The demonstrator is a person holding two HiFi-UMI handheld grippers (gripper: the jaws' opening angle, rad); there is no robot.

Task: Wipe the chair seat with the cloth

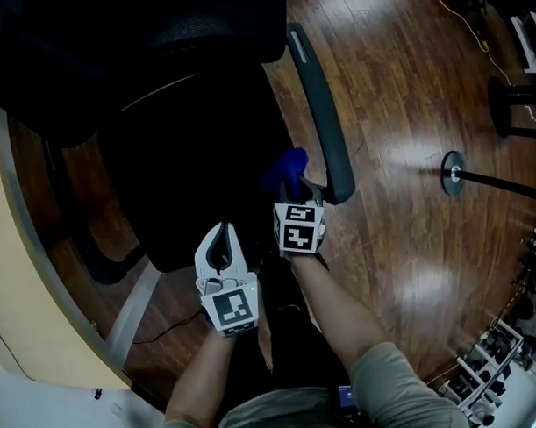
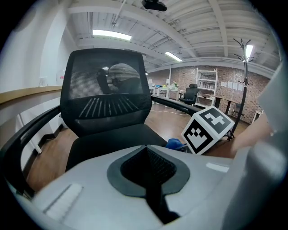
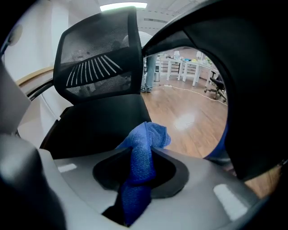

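The black office chair's seat [image 1: 187, 153] lies below me, its mesh backrest [image 1: 125, 37] at the top of the head view. My right gripper [image 1: 292, 190] is shut on a blue cloth [image 1: 287, 170], which bunches out past the jaws at the seat's right front corner, beside the dark armrest [image 1: 328, 123]. In the right gripper view the cloth [image 3: 143, 150] hangs between the jaws over the seat [image 3: 96, 126]. My left gripper [image 1: 221, 236] is shut and holds nothing, at the seat's front edge. The left gripper view shows the seat [image 2: 114, 139] and a bit of the cloth [image 2: 175, 144].
Wooden floor [image 1: 398, 248] surrounds the chair. A pale desk edge [image 1: 33, 271] curves along the left. A coat stand's round base [image 1: 452, 172] stands on the floor at right, and racks [image 1: 486, 366] sit at the lower right. A chair base leg [image 1: 133, 311] shows below the seat.
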